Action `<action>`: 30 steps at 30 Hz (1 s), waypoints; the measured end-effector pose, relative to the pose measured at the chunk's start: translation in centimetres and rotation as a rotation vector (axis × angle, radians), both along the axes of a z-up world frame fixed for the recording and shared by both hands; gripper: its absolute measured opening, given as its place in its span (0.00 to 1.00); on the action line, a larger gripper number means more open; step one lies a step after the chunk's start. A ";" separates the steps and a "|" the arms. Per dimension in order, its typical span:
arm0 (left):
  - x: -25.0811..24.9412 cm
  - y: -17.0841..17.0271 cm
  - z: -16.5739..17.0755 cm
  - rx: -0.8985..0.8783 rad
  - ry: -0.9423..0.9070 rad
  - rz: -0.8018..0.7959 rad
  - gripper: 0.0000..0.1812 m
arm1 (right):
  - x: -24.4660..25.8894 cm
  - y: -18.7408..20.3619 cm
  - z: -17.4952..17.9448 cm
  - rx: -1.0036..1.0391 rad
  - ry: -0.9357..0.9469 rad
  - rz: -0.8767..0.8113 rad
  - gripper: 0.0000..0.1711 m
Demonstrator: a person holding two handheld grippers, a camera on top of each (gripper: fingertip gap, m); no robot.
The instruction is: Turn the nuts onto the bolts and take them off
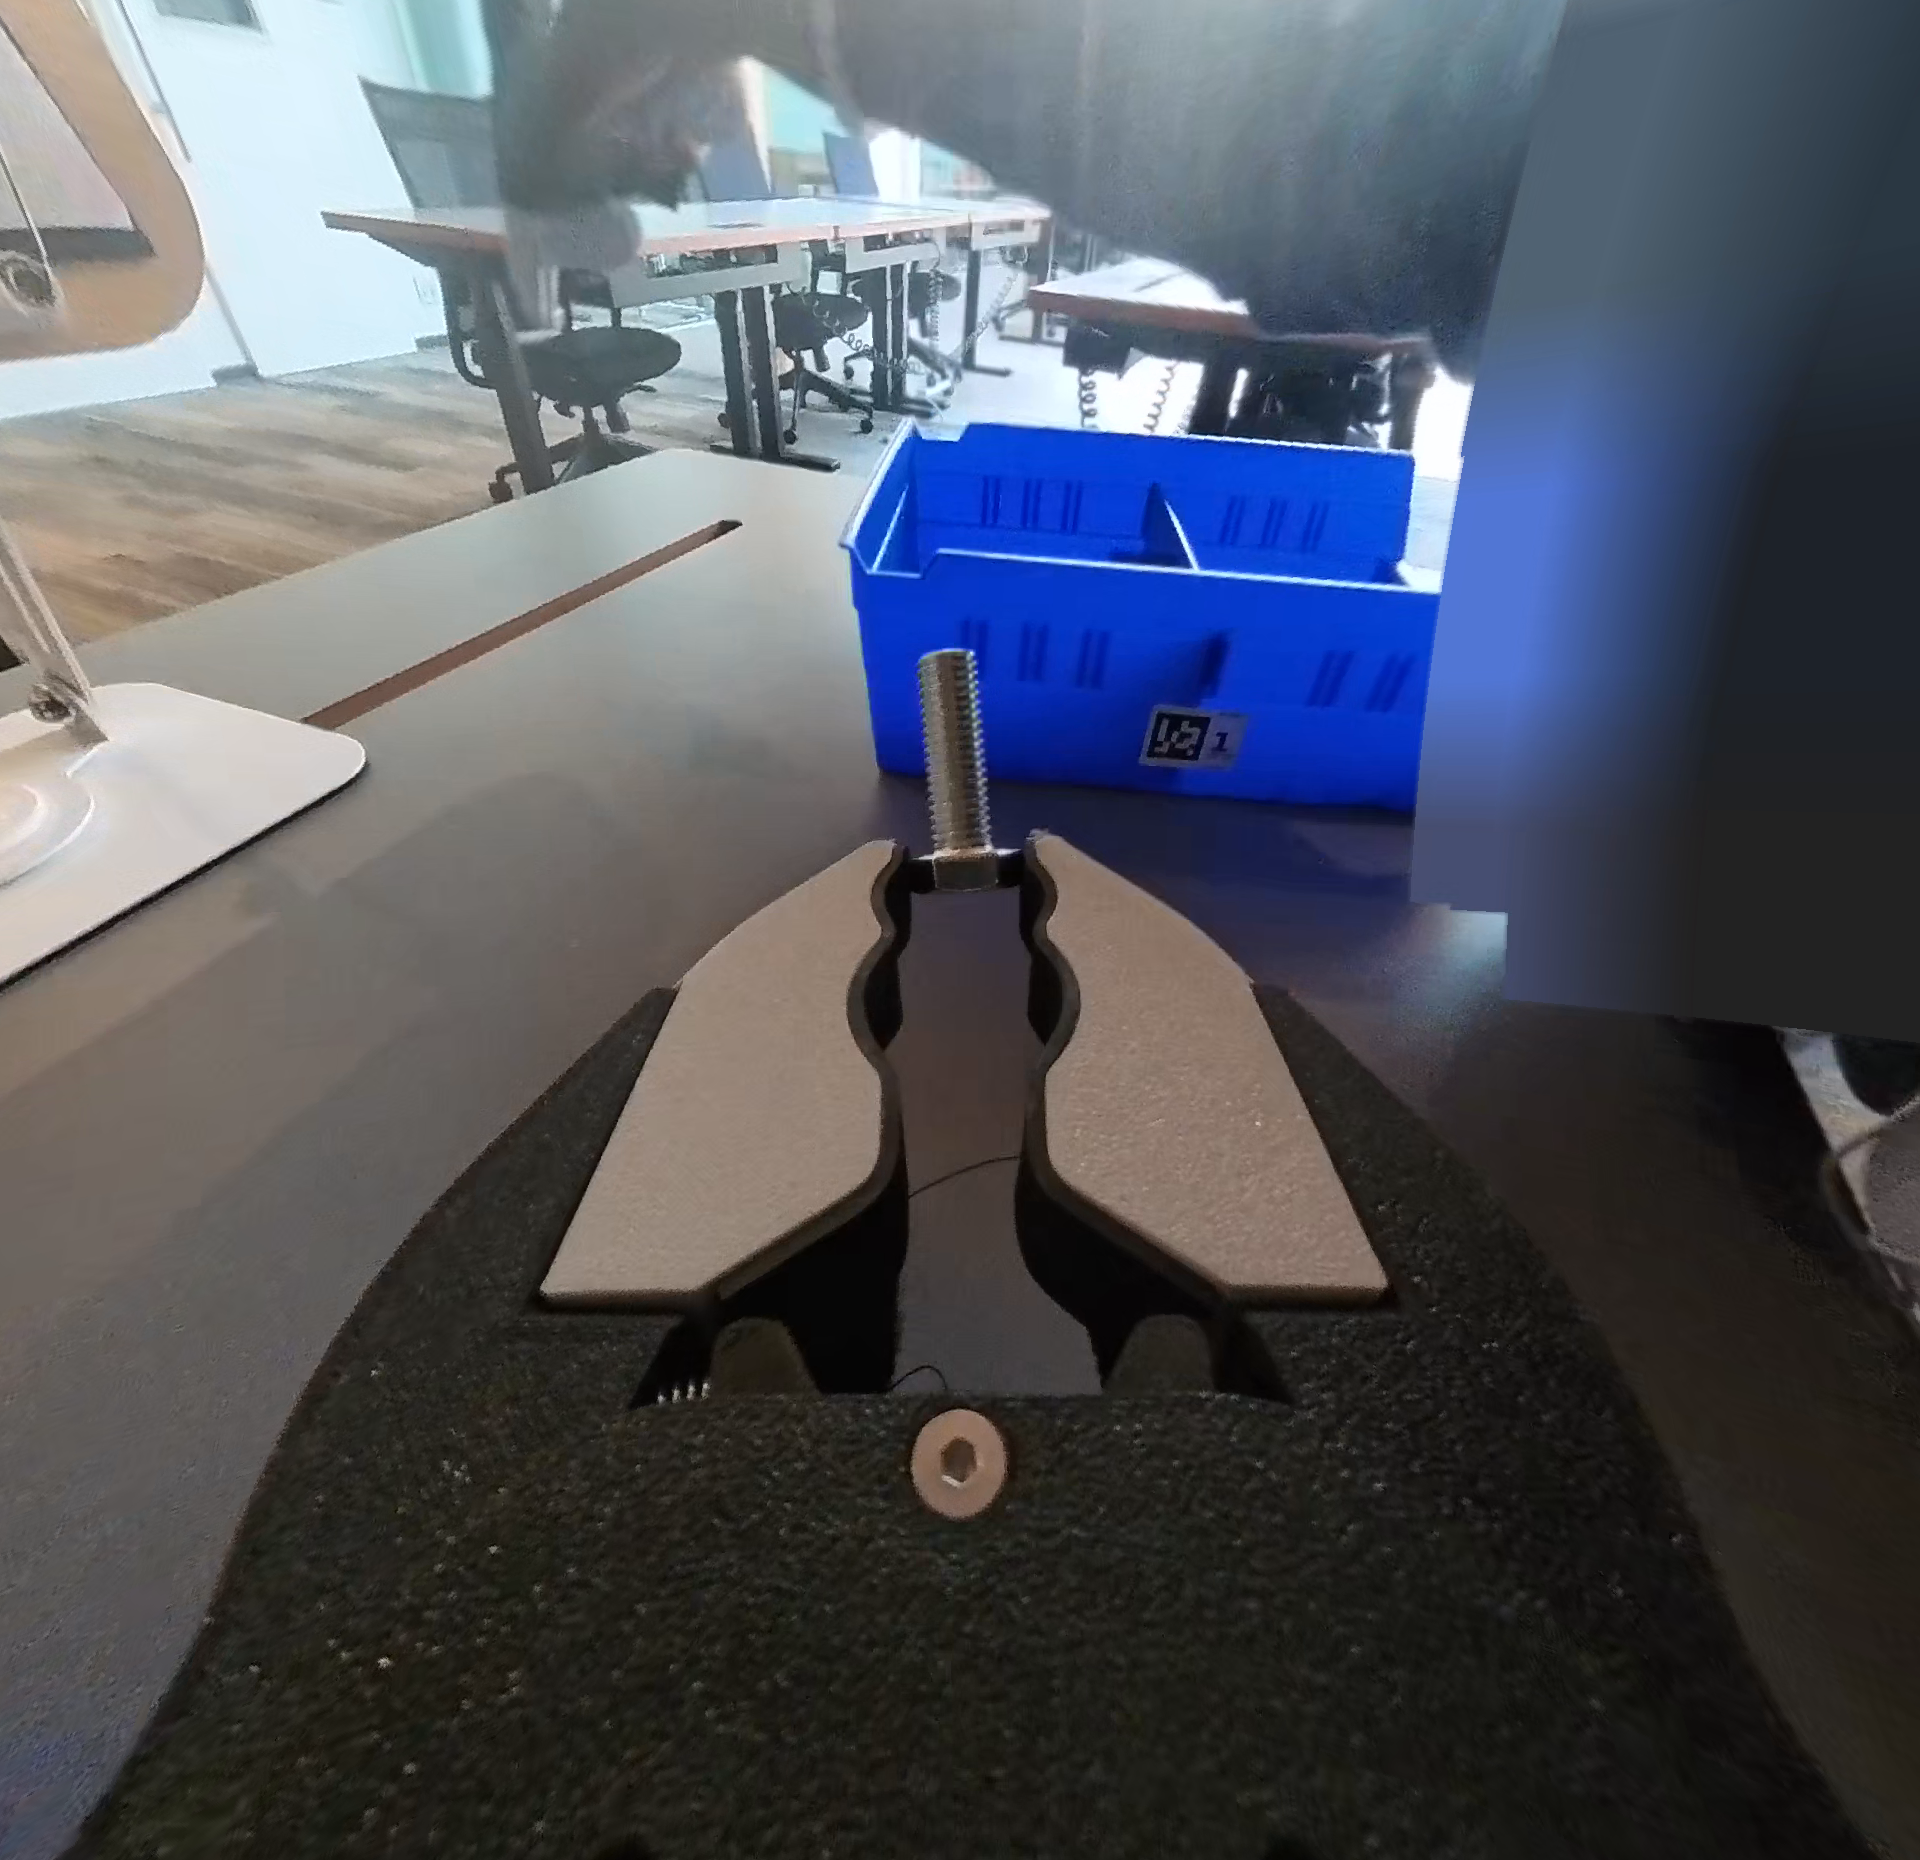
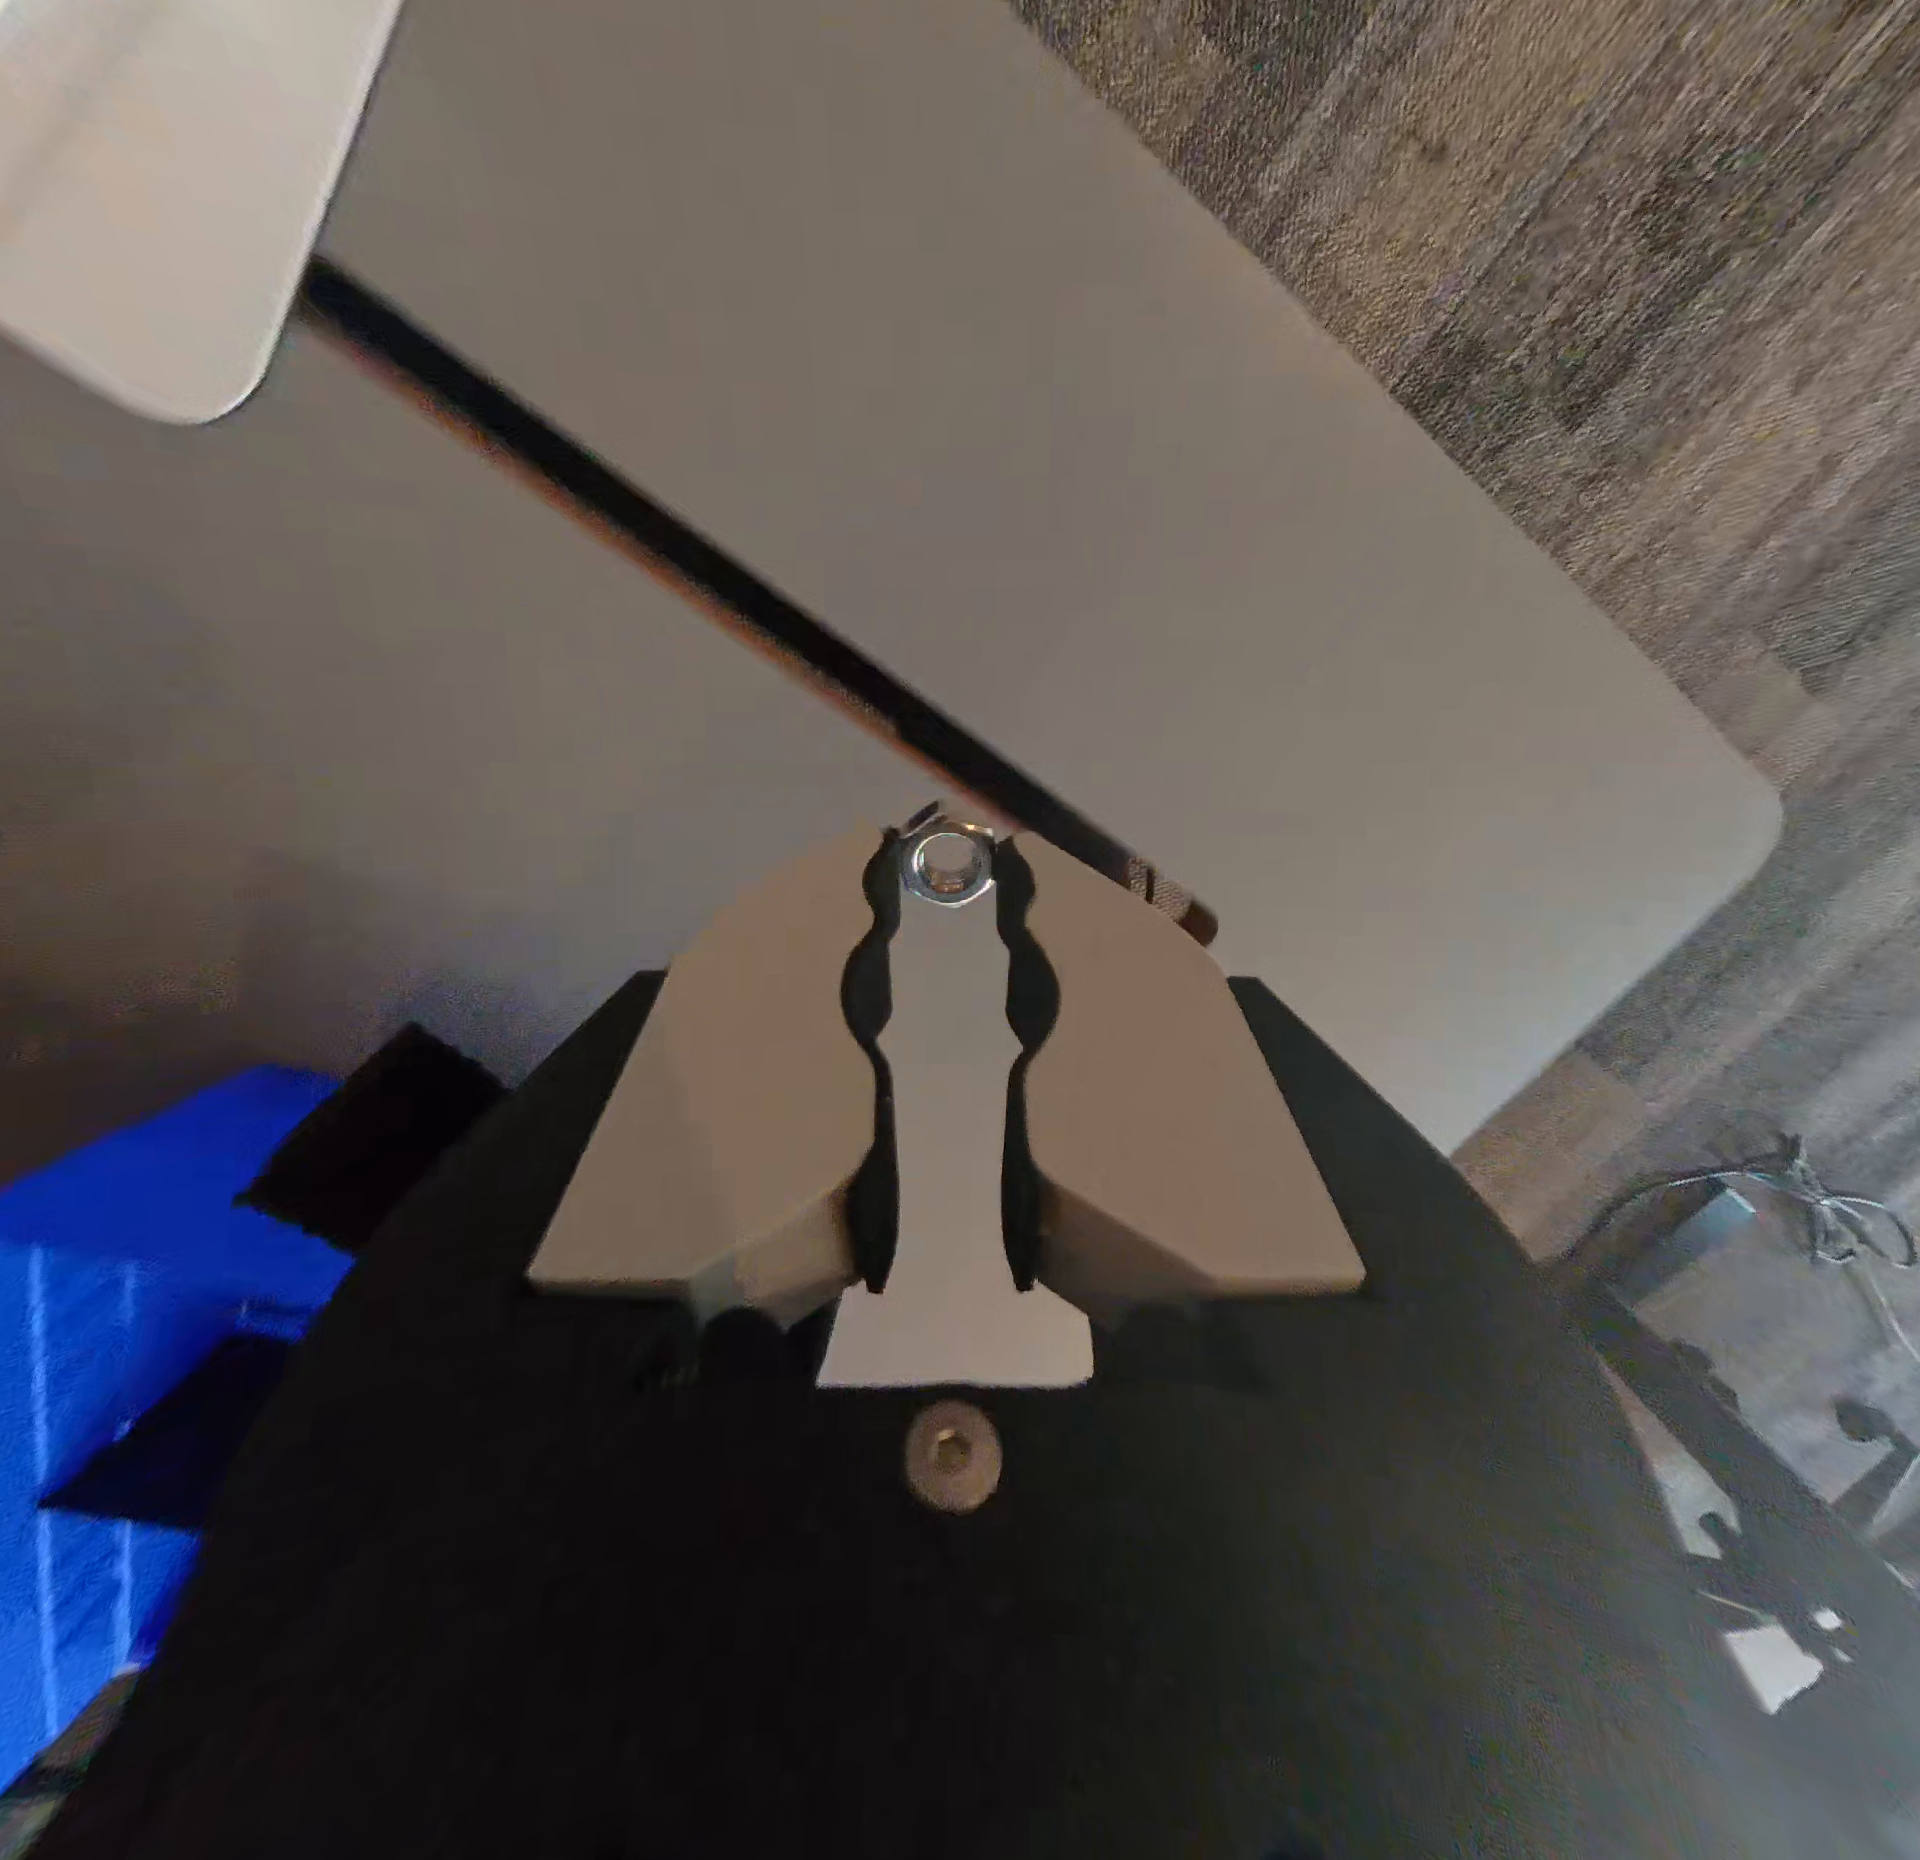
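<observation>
My left gripper (image 1: 968, 865) is shut on the hex head of a silver bolt (image 1: 950, 750). The bolt stands upright, its threaded shank pointing up, in front of the blue bin (image 1: 1132, 667). My right gripper (image 2: 943, 865) is shut on a silver nut (image 2: 945, 868), held at the fingertips with its hole facing the camera, high above the dark table (image 2: 935, 408). In the left wrist view a blurred dark shape at the top may be the right gripper and arm. No nut is on the bolt.
The blue bin has divided compartments and a small tag on its front; its corner shows in the right wrist view (image 2: 114, 1343). A white monitor stand base (image 1: 156, 813) sits at the left. A slot (image 1: 540, 626) runs across the table. Office desks and chairs stand behind. About 45 cm separates my left fingertips from my right.
</observation>
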State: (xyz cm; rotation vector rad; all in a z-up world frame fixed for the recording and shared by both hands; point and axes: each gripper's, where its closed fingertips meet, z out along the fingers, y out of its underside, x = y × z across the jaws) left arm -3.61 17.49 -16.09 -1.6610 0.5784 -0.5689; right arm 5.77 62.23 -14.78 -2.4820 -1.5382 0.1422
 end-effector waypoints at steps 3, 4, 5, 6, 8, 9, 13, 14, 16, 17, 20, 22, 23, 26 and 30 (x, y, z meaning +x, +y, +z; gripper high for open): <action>0.4 -0.4 0.9 0.018 0.006 0.001 0.11 | 2.1 -4.8 3.8 0.046 0.052 0.048 0.10; 0.5 -0.3 1.2 0.030 0.020 0.009 0.11 | 3.3 -7.0 5.5 0.061 0.070 0.070 0.10; 0.7 -0.2 1.4 0.036 0.040 0.008 0.11 | 4.3 -9.2 6.7 0.073 0.080 0.094 0.10; 1.0 -0.1 1.7 0.042 0.059 0.011 0.11 | 5.2 -11.4 7.5 0.084 0.081 0.119 0.10; 1.7 0.2 2.3 0.051 0.091 0.008 0.11 | 7.3 -15.9 8.7 0.105 0.075 0.173 0.10; 2.2 0.5 2.9 0.059 0.106 0.003 0.11 | 8.3 -18.3 9.1 0.108 0.078 0.200 0.10; 5.3 1.1 6.0 0.089 0.145 -0.058 0.11 | 12.3 -27.6 9.2 0.107 0.091 0.296 0.10; 6.3 1.4 6.7 0.097 0.162 -0.073 0.11 | 13.4 -29.7 8.9 0.107 0.089 0.314 0.10; 8.4 2.1 8.2 0.121 0.178 -0.112 0.11 | 15.4 -33.5 7.8 0.098 0.085 0.339 0.10; 9.6 2.2 8.9 0.119 0.180 -0.139 0.11 | 16.3 -35.1 7.1 0.094 0.078 0.348 0.10; 13.1 4.5 9.4 0.091 0.216 -0.203 0.11 | 18.6 -38.7 4.5 0.062 0.083 0.367 0.10; 15.3 6.6 8.8 0.047 0.267 -0.234 0.11 | 19.3 -40.1 2.5 0.038 0.102 0.363 0.10; 16.4 7.7 8.2 0.006 0.296 -0.252 0.11 | 19.6 -40.5 1.4 0.020 0.114 0.356 0.10; 18.7 11.2 5.7 -0.106 0.398 -0.283 0.11 | 20.1 -40.9 -1.7 -0.018 0.136 0.336 0.10; 20.2 14.3 0.8 -0.341 0.563 -0.331 0.11 | 20.6 -39.9 -4.5 -0.053 0.155 0.288 0.10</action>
